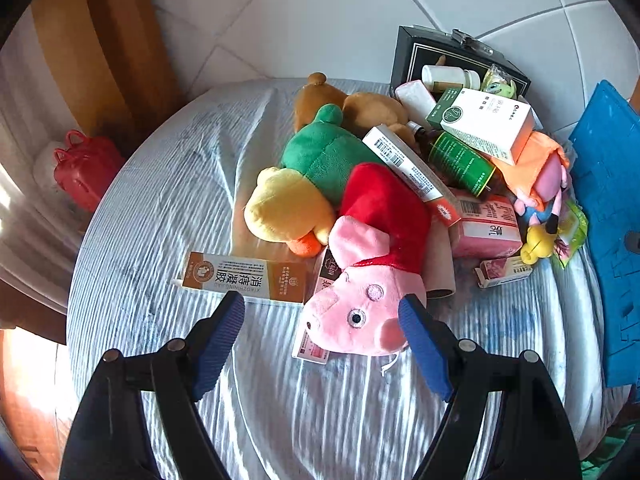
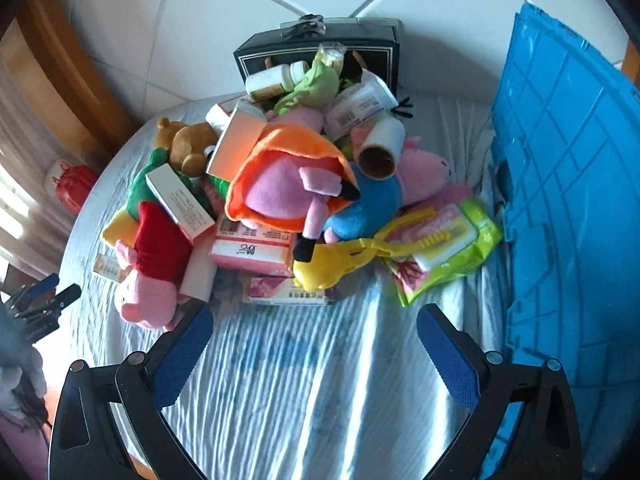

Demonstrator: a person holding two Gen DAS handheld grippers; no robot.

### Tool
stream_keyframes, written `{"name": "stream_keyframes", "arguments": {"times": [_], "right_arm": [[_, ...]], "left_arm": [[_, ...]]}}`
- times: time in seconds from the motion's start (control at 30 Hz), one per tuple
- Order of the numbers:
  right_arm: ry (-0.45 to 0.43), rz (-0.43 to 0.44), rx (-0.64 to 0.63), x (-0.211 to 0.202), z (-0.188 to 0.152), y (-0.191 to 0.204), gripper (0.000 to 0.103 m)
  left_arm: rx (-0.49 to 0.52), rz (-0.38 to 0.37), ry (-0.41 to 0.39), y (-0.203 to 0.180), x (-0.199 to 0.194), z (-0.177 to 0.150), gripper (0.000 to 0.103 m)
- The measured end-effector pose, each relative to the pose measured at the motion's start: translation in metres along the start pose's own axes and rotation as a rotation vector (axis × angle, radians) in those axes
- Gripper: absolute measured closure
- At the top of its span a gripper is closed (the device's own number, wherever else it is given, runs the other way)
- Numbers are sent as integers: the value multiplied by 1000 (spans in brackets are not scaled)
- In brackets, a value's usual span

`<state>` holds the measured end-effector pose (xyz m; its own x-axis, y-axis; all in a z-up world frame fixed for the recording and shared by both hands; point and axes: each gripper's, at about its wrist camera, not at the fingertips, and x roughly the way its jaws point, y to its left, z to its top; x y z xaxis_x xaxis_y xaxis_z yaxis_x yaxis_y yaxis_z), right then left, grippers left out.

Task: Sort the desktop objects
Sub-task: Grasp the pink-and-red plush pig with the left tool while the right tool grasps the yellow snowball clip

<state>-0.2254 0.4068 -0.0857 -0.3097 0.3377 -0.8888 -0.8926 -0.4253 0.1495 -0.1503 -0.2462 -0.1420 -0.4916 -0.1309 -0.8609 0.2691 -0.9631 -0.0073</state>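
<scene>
Left gripper [image 1: 324,320] is spread wide, empty, at lower centre, its right pad beside the pig [image 1: 360,312]. Soft, light, squashy plush: pinch the head. Right gripper [image 2: 316,334], also released, faces the pile [image 2: 288,184].

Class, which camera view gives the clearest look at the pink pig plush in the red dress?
The left wrist view: the pink pig plush lies face-up just ahead of the open left tongs, showing snout, eyes and red dress. In the right wrist view it appears smaller at the pile's left edge, seen side-on.
</scene>
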Motion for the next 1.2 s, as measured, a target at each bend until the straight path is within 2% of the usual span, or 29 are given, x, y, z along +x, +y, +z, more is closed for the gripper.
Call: {"name": "stream_keyframes", "arguments": {"times": [0.1,0.2,0.37,0.57,0.67,0.73,0.87,0.97,1.03,1.13,1.2], "right_arm": [[-7,-26,38,20,-2,-5,0],[16,-36,88,44,-7,-14,0],[86,-7,184,80,-10,-34,0],[94,37,236,98,3,-40,1],[101,52,253,109,12,-36,6],[113,58,270,120,17,-36,16],[148,73,311,144,25,-37,19],[175,42,306,160,28,-33,32],[187,32,300,167,27,-31,45],[189,-15,258,166,24,-27,45],[187,-11,241,159,20,-25,46]], "left_arm": [[-16,-10,-39,-4,12,-6,24],[-24,-16,-28,-16,33,-6,24],[-13,-35,52,-36,72,3,24],[1,-18,145,-48,113,16,24],[-29,-56,185,-45,127,19,24],[-43,-74,196,-44,133,21,24],[-47,-97,220,-45,146,25,24],[-36,-97,229,-47,151,25,24],[-36,-102,221,-46,150,24,27],[-57,-127,208,-41,144,20,31],[-69,-136,201,-38,137,16,33]]}}
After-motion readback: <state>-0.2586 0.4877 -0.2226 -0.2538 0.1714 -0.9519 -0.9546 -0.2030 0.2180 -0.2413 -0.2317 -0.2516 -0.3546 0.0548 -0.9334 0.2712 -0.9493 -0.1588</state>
